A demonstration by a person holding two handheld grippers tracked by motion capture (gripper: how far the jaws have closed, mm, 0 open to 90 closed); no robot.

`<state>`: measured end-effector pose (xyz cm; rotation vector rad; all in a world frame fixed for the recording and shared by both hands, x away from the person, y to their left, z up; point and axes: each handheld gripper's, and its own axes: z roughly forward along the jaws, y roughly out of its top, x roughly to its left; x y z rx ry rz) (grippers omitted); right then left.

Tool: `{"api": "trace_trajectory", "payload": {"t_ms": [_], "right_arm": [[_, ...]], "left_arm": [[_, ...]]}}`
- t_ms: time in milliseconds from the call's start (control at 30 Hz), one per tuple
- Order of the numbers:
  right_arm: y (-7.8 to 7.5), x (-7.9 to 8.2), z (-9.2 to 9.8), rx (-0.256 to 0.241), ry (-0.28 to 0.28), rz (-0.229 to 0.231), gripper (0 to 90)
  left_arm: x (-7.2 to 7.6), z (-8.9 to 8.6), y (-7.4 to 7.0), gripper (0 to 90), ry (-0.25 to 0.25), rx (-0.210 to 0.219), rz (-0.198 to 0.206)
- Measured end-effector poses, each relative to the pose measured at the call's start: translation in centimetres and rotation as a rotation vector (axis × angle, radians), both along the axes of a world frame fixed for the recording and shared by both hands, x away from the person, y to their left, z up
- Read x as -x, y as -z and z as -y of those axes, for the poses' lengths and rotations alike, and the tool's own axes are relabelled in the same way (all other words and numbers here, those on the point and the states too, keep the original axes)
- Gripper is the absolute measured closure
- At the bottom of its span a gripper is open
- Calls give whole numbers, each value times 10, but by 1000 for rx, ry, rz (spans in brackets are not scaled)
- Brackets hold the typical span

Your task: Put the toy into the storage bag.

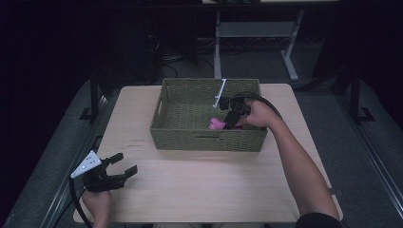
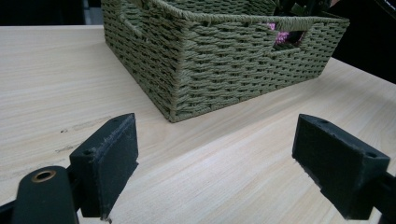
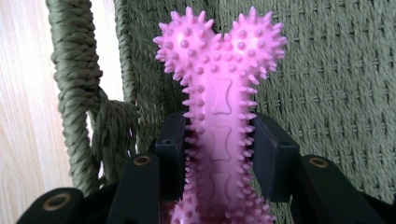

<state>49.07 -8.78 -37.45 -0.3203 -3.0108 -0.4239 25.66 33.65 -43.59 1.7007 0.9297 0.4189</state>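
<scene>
The pink spiky bone-shaped toy (image 3: pixel 219 107) is clamped between the two jaws of my right hand-held gripper (image 3: pixel 218 149), which press on its narrow middle part from both sides. Its knobbed end stands up above the jaws. In the high view the toy (image 1: pixel 217 124) is inside the green woven basket (image 1: pixel 183 133), low, near the front wall and right of the middle, and my right hand-held gripper (image 1: pixel 231 119) reaches down to it over the right side.

Close around the toy are the basket's woven walls; in the right gripper view a thick twisted edge of the weave (image 3: pixel 74 88) is just beside it on the left, with the light wood of the desk (image 3: pixel 25 93) visible through the handle opening. In the left gripper view a bit of pink shows through the handle slot (image 2: pixel 282 37) of the basket (image 2: pixel 210 70).

A white rod-like part (image 1: pixel 220 92) rises near my right hand (image 1: pixel 259 114) at the basket's back right.

The basket stands on the far middle of the desk (image 1: pixel 209 185). My left hand-held gripper (image 1: pixel 122 164) is well apart from it, at the near left corner of the desk, jaws spread wide with nothing between them (image 2: pixel 217 158).

Behind the desk, on the dark floor, are the legs of a white frame (image 1: pixel 285 52) and some cables (image 1: pixel 176 61).
</scene>
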Motion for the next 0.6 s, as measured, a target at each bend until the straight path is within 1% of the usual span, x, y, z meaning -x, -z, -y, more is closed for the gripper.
{"api": "trace_trajectory", "payload": {"t_ms": [167, 267, 333, 400, 467, 500, 600], "right_arm": [[4, 0, -1, 5, 6, -8, 578], [6, -1, 0, -5, 15, -15, 576], [8, 0, 1, 5, 22, -17, 571], [8, 0, 1, 5, 22, -17, 569], [8, 0, 2, -2, 24, -22, 544], [5, -1, 3, -22, 42, -21, 509], [2, -2, 5, -36, 47, -21, 531]], "left_arm": [[0, 0, 0, 139, -1, 0, 0], [0, 0, 0, 139, -2, 0, 0], [0, 0, 0, 139, -2, 4, -1], [0, 0, 0, 139, -3, 5, -1], [0, 1, 0, 139, -3, 7, -1], [0, 1, 0, 139, -4, 9, -1], [-1, 1, 0, 139, -3, 8, -1]]}}
